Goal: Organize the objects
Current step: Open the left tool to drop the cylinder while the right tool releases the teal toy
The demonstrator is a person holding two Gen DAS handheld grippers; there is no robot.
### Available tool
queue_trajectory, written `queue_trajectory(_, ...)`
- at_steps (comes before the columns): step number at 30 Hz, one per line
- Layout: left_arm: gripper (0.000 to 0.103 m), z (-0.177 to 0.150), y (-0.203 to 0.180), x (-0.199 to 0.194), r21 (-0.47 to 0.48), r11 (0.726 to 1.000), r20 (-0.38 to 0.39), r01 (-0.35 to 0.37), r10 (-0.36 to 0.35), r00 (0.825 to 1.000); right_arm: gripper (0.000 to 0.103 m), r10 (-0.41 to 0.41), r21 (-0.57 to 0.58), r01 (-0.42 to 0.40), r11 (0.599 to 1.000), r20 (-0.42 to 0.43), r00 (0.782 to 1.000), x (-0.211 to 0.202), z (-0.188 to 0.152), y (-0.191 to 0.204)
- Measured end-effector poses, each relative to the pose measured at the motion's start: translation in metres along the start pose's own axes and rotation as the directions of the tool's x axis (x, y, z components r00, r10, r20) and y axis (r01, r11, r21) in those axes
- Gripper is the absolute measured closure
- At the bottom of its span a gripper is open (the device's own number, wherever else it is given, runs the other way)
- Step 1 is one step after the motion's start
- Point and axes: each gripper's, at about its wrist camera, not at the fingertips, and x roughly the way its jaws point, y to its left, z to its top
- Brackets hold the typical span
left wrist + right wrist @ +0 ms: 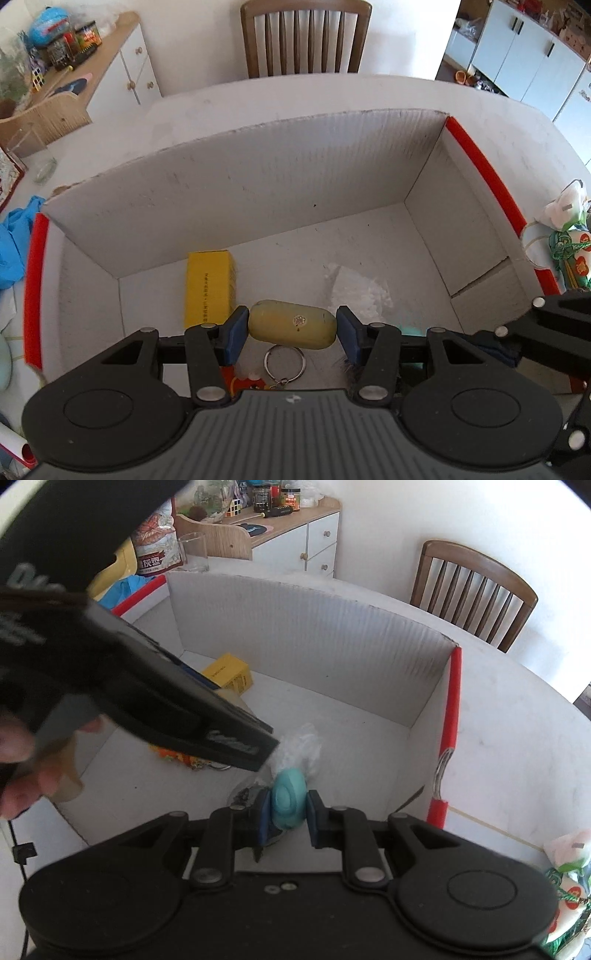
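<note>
In the open white cardboard box (pixel 258 177), lower centre, the left gripper (pixel 292 328) jaws grasp a yellow-green oval case (pixel 292 324); the right gripper (pixel 287 814) jaws are clenched on a teal round plastic object (pixel 289 798)

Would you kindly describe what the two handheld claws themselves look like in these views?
Both claws are alike: the left claw and the right claw have black plastic linkage arms with silver round pivot pins, round black discs at the base, and blue pads on the fingers. The left body has a ribbed grey top. White lettering marks the left claw's black side, seen from the right wrist.
</note>
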Motion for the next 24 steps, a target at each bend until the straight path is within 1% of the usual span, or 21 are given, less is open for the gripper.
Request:
queue_trajectory(5,0.052,0.002,0.001,0.01,-0.012,1.0,-0.038,0.005,-0.005,0.999,0.079,0.024,0.02,-0.024,1.0,0.017,1.0,-0.007,-0.003,-0.002)
queue_trajectory(10,0.052,0.004,0.005,0.015,-0.035,0.999,-0.062,0.012,-0.014,0.998,0.075,0.082,0.058,-0.085,0.995,0.047,0.996,-0.022,-0.006,-0.006)
queue_trajectory(12,0.052,0.004,0.005,0.015,-0.04,0.999,-0.069,0.007,-0.01,0.998,0.067,0.089,0.061,-0.092,0.994,0.06,0.994,-0.028,-0.008,-0.006)
queue_trajectory(13,0.052,0.003,0.005,0.015,-0.042,0.999,-0.071,0.002,-0.005,0.997,0.065,0.088,0.066,-0.092,0.994,0.068,0.994,-0.031,-0.009,-0.006)
queue_trajectory(18,0.044,0.002,0.006,0.008,-0.055,0.998,-0.053,-0.012,0.009,0.999,0.059,0.096,0.085,-0.103,0.991,0.09,0.991,-0.041,-0.011,-0.009)
queue_trajectory(24,0.044,-0.002,0.005,-0.01,-0.071,0.997,-0.009,-0.01,0.009,1.0,0.057,0.1,0.095,-0.111,0.989,0.116,0.988,-0.056,-0.01,-0.013)
